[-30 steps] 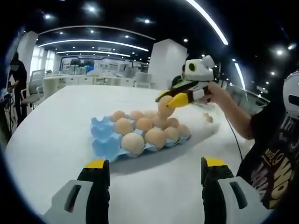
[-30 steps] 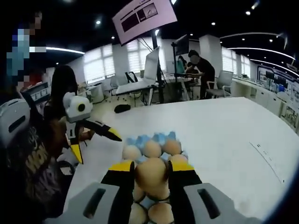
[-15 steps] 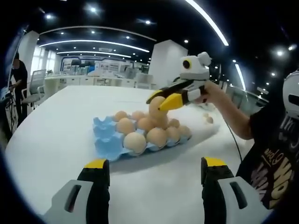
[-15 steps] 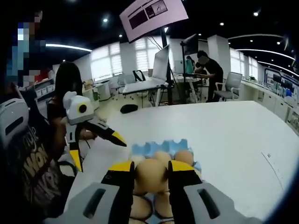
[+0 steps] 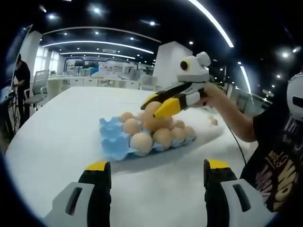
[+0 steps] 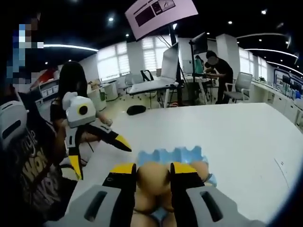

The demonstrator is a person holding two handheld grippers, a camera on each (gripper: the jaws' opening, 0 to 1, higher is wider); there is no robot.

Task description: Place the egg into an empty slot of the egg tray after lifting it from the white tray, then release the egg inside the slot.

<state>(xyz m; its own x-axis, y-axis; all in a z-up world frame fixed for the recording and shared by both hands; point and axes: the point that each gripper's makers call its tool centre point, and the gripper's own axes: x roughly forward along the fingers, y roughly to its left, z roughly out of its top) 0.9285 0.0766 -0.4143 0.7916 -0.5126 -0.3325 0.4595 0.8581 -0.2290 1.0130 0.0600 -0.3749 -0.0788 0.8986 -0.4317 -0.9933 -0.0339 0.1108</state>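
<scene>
Right tongs [image 6: 154, 174] squeezing the egg [image 6: 153, 178] between both tips, held just over the blue egg tray [image 5: 113, 142] near its far blue slots so as to drop into one, with left tongs [image 5: 154, 172] wide, holding nothing, waiting near and well back from the tray

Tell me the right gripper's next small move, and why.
Probably lower toward an empty slot at the tray's far end: the right gripper holds the egg above the filled rows of the blue egg tray, jaws closed on it, not yet seated.
</scene>
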